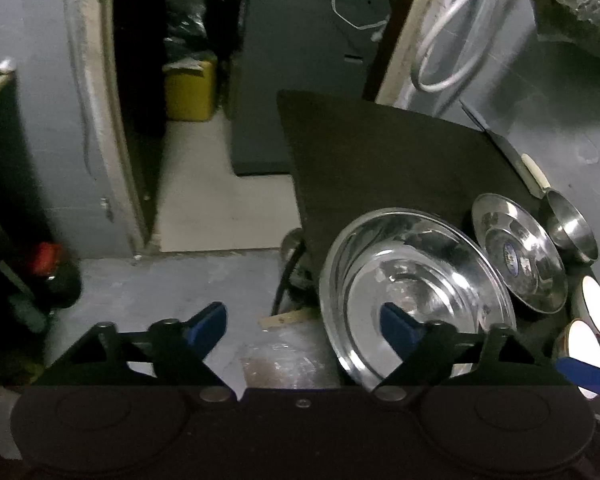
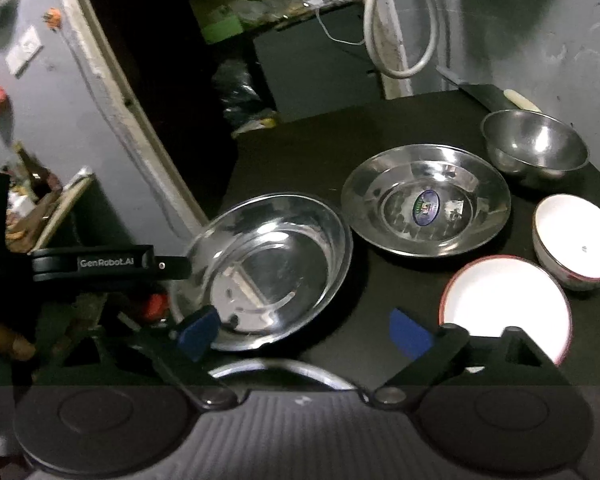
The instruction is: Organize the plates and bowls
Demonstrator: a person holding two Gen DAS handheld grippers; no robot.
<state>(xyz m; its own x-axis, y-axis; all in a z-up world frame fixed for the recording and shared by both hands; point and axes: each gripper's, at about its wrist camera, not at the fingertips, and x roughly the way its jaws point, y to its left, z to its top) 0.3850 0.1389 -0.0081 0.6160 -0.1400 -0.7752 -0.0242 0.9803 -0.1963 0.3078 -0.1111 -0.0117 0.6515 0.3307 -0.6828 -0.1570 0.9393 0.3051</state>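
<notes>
On the black table (image 2: 300,148) a large steel plate (image 2: 268,268) lies at the near left corner. Beside it sit a steel plate with a sticker (image 2: 426,204), a steel bowl (image 2: 536,146) and two white bowls (image 2: 576,236) (image 2: 504,308). My right gripper (image 2: 304,332) is open above the table's front, its left pad over the large plate's near rim; a curved steel rim (image 2: 280,372) shows beneath it. My left gripper (image 1: 302,326) is open across the left edge of the large plate (image 1: 416,292), gripping nothing. Its body (image 2: 92,264) shows in the right wrist view.
A knife with a pale handle (image 2: 520,100) lies at the table's back right, against the grey wall. A white hose (image 2: 400,40) hangs behind. Left of the table the floor (image 1: 204,280) drops away, with a doorway and a yellow container (image 1: 190,92) beyond. A hand (image 2: 0,340) shows at the left.
</notes>
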